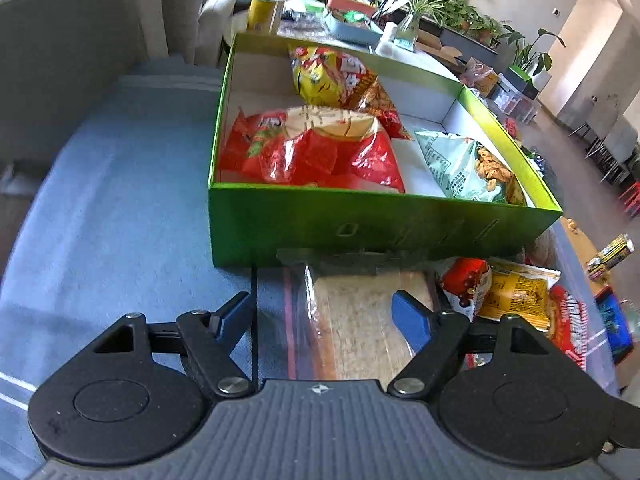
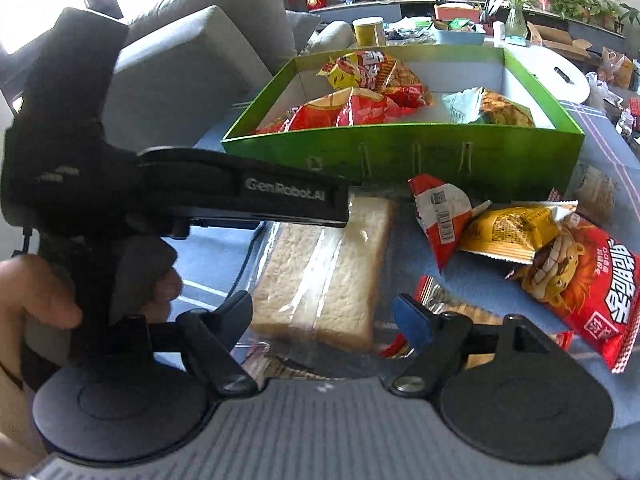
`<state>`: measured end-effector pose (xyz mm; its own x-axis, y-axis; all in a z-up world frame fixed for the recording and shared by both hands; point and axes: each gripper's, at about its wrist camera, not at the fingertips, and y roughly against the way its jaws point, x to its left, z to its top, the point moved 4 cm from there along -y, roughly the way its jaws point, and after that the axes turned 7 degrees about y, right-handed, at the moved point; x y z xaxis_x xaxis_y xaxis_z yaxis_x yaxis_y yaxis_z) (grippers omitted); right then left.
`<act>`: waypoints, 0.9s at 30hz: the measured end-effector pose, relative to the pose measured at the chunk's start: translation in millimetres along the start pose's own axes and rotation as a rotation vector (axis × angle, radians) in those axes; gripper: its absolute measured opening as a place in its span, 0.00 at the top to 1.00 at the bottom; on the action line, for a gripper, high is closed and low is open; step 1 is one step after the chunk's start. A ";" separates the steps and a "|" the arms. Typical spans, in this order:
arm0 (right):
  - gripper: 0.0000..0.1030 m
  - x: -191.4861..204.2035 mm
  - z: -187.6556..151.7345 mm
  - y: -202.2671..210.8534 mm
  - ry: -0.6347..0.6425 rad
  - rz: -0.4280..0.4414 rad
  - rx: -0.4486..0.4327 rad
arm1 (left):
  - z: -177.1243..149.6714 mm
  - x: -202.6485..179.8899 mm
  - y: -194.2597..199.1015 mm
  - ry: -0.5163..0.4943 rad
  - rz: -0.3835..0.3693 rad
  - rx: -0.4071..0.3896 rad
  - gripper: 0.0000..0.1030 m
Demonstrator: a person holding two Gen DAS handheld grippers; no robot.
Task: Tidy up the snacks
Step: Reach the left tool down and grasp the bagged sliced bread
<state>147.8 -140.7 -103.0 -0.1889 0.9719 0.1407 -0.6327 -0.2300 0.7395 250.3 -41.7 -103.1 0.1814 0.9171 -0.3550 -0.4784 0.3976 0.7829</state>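
Observation:
A bagged slice of bread [image 1: 360, 312] [image 2: 320, 276] lies on the blue cloth in front of the green box [image 1: 360, 228] [image 2: 400, 148]. My left gripper [image 1: 324, 312] [image 2: 346, 204] hovers open over the bread's far end, one finger on each side of it. My right gripper [image 2: 324, 308] is open too, above the bread's near end. The box holds a red chip bag [image 1: 312, 148], a yellow-red bag [image 1: 332, 76] and a pale green bag [image 1: 464, 164]. Loose to the right lie a red-white packet [image 2: 440, 216], a yellow packet [image 2: 508, 232] and a red lion bag [image 2: 580, 288].
A person's hand [image 2: 36, 292] grips the left tool's handle. A grey sofa [image 2: 180, 68] stands behind and left of the box. Beyond the box is a cluttered table with a yellow canister [image 1: 266, 10] and potted plants. Blue cloth [image 1: 120, 220] spreads to the left.

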 end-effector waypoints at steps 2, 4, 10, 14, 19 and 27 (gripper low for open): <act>0.10 -2.7 -0.3 -2.4 -0.011 0.011 0.006 | 0.9 2.9 1.7 0.005 -0.043 0.023 0.44; 0.10 -3.0 -1.2 -2.7 -0.008 0.019 0.003 | 1.8 7.8 2.1 0.036 -0.091 0.050 0.48; 0.17 4.1 -0.8 -5.7 0.063 0.027 -0.014 | -3.0 12.7 3.8 0.088 -0.152 0.034 0.59; 0.23 5.9 -2.7 -3.0 0.072 0.015 -0.039 | -5.4 17.4 6.5 0.117 -0.178 0.011 0.66; 0.30 7.3 -4.6 3.3 0.075 0.000 -0.055 | -5.7 20.2 11.4 0.145 -0.191 -0.005 0.70; 0.38 5.6 -2.3 12.3 0.060 0.001 -0.071 | -8.0 16.9 21.1 0.131 -0.195 -0.038 0.71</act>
<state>137.2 -138.2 -94.6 -0.2329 0.9673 0.1001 -0.6839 -0.2361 0.6904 236.4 -18.1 -96.7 0.1616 0.8108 -0.5626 -0.4780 0.5631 0.6741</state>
